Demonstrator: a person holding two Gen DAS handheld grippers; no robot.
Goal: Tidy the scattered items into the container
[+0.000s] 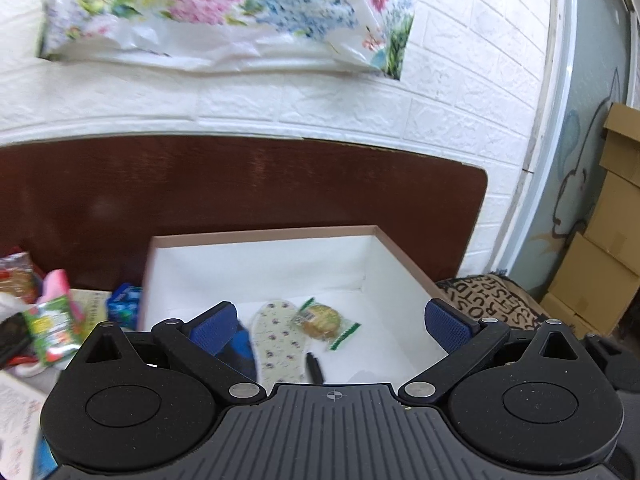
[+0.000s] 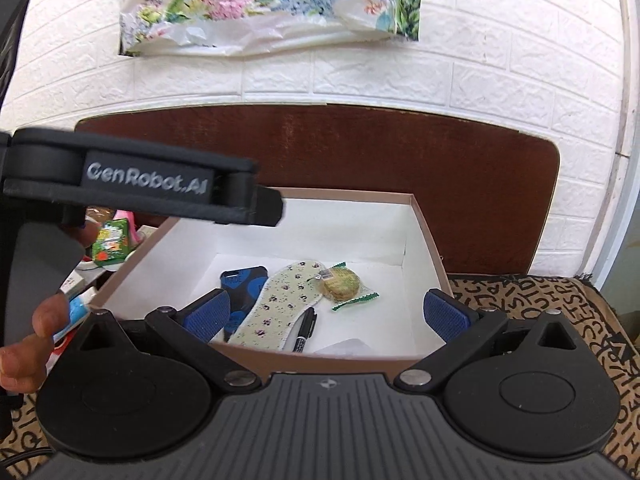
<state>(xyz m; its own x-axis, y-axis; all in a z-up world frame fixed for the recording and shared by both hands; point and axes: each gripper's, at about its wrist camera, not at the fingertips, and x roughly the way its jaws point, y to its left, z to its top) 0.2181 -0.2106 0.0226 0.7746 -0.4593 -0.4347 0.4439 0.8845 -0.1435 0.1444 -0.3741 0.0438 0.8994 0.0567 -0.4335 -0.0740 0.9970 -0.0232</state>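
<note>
Left wrist view: left tongs [image 1: 338, 320] spread wide, nothing between the blue pads [image 1: 214, 322], hovering over the near edge of the cardboard box [image 1: 260, 236]. Inside the box, on the white floor: floral insole [image 1: 278, 342] lying with its long axis running near-to-far, toe end away; wrapped biscuit [image 1: 322, 320] just right of it, touching or nearly so; black marker [image 1: 315, 367] near the insole's heel, pointing roughly away; blue phone case [image 1: 244, 350] left of the insole, partly hidden behind the left pad. Right half and far part of the box floor bare. Outside the box's left wall, on the desk: green snack packet [image 1: 50, 326], blue packet [image 1: 124, 304], pink item [image 1: 60, 282], crowded together.

Right wrist view: right tongs [image 2: 326, 314] likewise released, pads [image 2: 446, 314] well apart, poised at the box's near rim [image 2: 320, 360]. Same contents: insole [image 2: 280, 304] slanting from near-left to far-right, phone case [image 2: 240, 288] beside and partly under it, biscuit [image 2: 340, 282] at its far end, marker [image 2: 305, 332] along its near right edge. Left tongs' body [image 2: 140, 178] crossing the upper left above the box wall, held by fingers [image 2: 48, 316]. Green packet [image 2: 112, 240] outside the left wall.
</note>
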